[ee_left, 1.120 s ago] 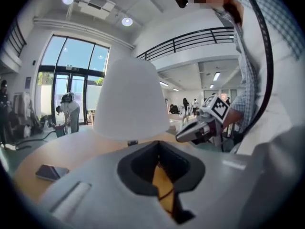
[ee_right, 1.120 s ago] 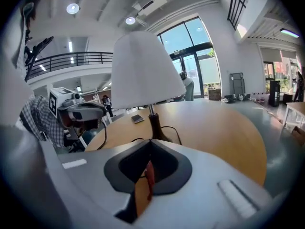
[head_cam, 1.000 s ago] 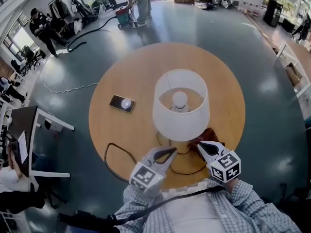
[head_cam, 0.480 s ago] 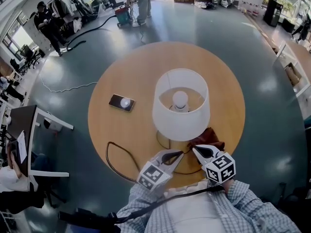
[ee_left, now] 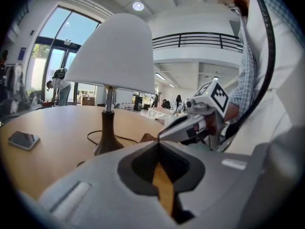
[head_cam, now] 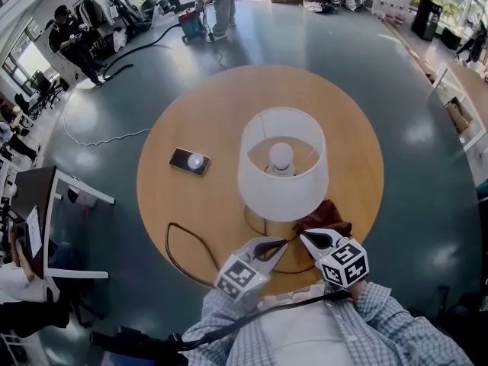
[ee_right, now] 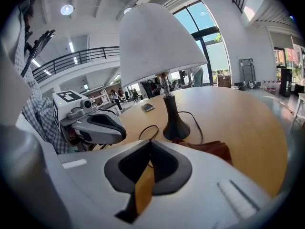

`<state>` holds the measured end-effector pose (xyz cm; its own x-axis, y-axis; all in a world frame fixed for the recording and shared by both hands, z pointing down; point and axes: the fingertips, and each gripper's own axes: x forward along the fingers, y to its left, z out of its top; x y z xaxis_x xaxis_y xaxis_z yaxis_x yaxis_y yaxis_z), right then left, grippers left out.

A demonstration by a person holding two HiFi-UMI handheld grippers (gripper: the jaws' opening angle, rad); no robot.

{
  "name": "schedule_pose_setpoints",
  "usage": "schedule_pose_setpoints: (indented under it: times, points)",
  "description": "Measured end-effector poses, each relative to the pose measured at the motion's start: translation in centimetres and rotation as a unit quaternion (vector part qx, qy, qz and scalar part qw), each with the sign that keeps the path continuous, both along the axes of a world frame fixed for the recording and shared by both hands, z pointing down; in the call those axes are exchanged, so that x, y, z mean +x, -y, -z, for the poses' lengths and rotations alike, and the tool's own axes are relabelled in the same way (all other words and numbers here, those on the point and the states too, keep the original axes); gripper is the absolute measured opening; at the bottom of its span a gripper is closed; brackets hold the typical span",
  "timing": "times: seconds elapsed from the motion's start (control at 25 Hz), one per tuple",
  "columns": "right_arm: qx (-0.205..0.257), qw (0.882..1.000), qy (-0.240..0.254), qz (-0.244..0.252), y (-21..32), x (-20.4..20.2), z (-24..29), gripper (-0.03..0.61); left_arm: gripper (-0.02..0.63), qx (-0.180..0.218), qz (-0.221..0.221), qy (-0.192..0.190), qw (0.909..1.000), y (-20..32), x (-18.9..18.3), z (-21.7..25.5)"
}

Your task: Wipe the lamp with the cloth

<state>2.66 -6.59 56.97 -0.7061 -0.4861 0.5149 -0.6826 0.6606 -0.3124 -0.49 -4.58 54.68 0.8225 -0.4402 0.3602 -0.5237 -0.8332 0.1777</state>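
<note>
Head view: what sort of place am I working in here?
Probably an open lobby or atrium of a public building: a glossy grey-green floor around the round wooden table, tall glass entrance windows, and a black-railed upper balcony.

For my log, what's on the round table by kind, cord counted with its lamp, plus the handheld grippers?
Lamp: 1
Cloth: 1
Phone: 1
Grippers: 2, the left gripper and the right gripper, both shut and empty
Total: 5, with 3 on the table
</note>
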Motion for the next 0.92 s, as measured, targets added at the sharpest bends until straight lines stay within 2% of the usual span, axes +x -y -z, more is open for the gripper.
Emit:
schedule_pose_setpoints:
  times: [0.92]
  points:
    - [-0.004, 1.000, 0.003, 0.004, 0.14, -0.45, 0.15, 0.003, 0.005, -0.016, -0.007, -0.006, 0.9998, -0.30, 0.32, 0.04]
